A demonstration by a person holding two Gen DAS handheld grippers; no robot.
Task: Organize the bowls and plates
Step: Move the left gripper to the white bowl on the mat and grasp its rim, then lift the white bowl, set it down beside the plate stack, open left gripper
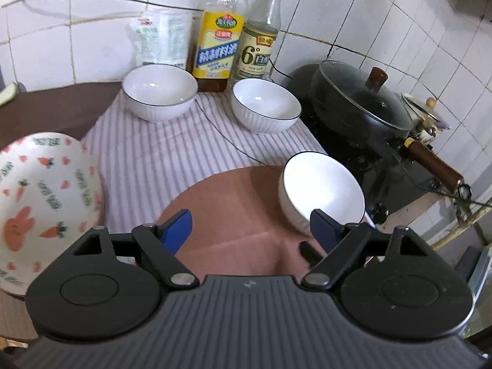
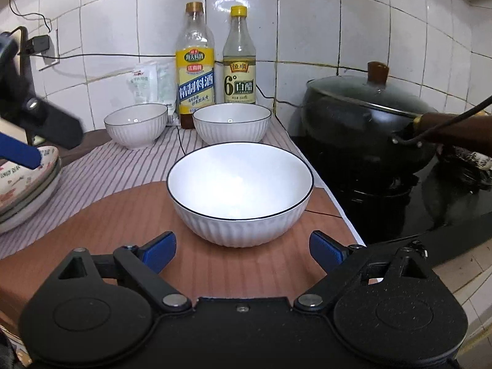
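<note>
Sitting empty on the brown mat [image 2: 123, 215], the white bowl [image 2: 240, 193] faces two wide-spread, empty claws.

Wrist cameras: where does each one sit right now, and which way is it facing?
Left wrist: on the left gripper, angled down over the brown mat; carrot-print plate at left, nearest bowl at right; its own blue-padded fingers stand open and empty.
Right wrist: on the right gripper, facing the nearest bowl head-on; open fingers, plus the left gripper over the plate stack.
Shared: three white bowls, two bottles, lidded black pan.
</note>
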